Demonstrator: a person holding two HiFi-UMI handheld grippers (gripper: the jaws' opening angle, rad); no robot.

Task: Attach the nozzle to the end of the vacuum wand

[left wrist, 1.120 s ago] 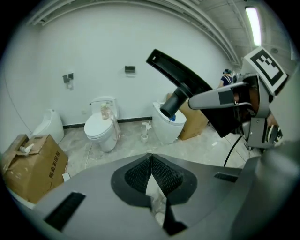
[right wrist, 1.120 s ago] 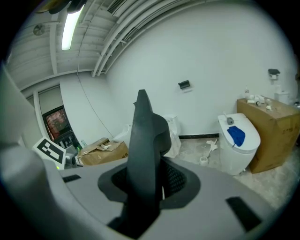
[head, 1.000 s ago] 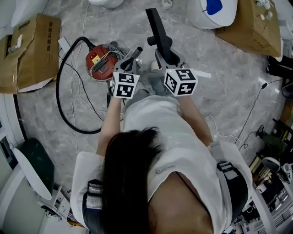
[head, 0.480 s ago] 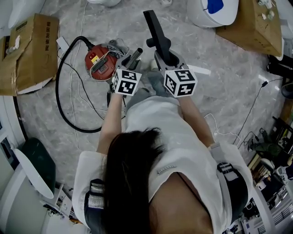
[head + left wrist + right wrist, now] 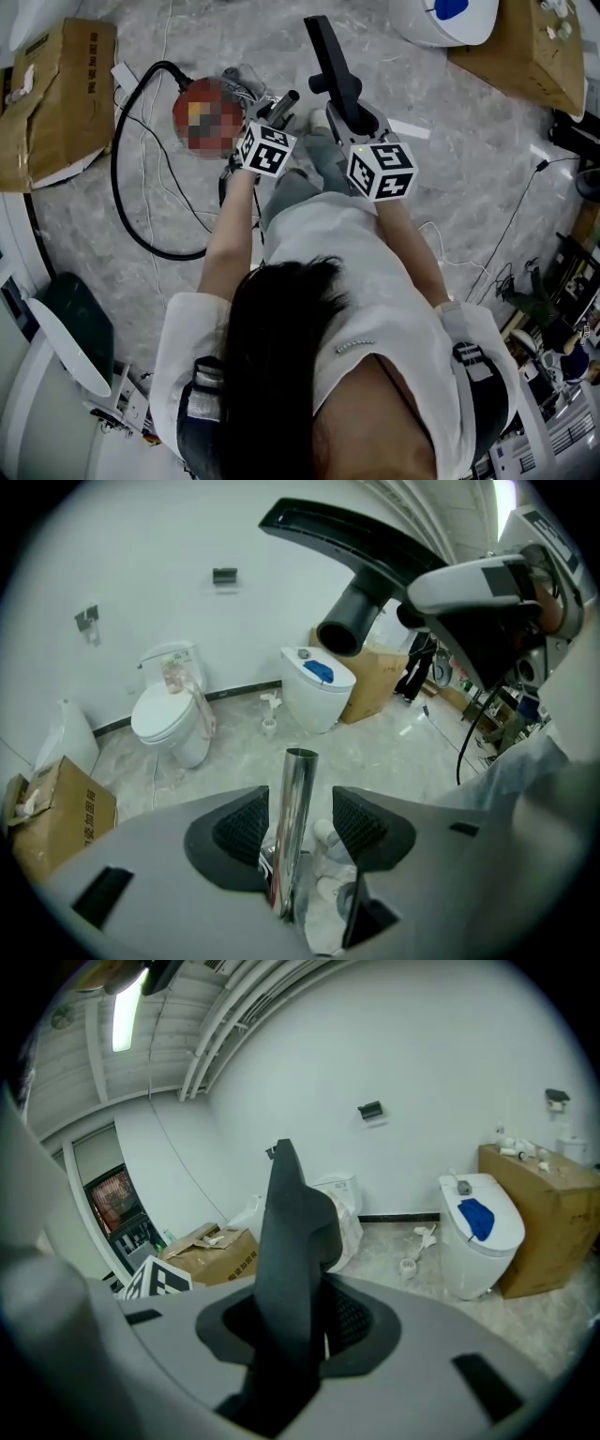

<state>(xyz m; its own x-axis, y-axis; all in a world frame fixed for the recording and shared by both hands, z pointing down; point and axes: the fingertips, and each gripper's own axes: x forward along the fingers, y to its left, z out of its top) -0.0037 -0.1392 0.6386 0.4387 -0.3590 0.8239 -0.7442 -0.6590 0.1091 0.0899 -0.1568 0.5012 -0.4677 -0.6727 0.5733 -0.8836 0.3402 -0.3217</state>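
Note:
My right gripper (image 5: 353, 120) is shut on the black nozzle (image 5: 332, 64), which stands up between its pads (image 5: 349, 1321). In the right gripper view the nozzle (image 5: 292, 1260) fills the gap. The chrome vacuum wand (image 5: 295, 822) runs between the jaws of my left gripper (image 5: 302, 825). They have just been opening, and a gap shows on each side of the tube. The nozzle's round socket (image 5: 345, 628) hangs above and to the right of the wand's open end. In the head view my left gripper (image 5: 269, 127) sits low on the wand (image 5: 282, 104), next to the red vacuum body (image 5: 208, 116).
A black hose (image 5: 120, 192) loops from the vacuum across the marble floor at the left. Cardboard boxes (image 5: 49, 98) (image 5: 523, 49) lie at both sides. Two toilets (image 5: 169, 714) (image 5: 317, 682) stand by the far wall. Thin cables (image 5: 511, 234) trail on the right.
The left gripper has slid toward the vacuum body and tilted. The right gripper and the nozzle have hardly moved.

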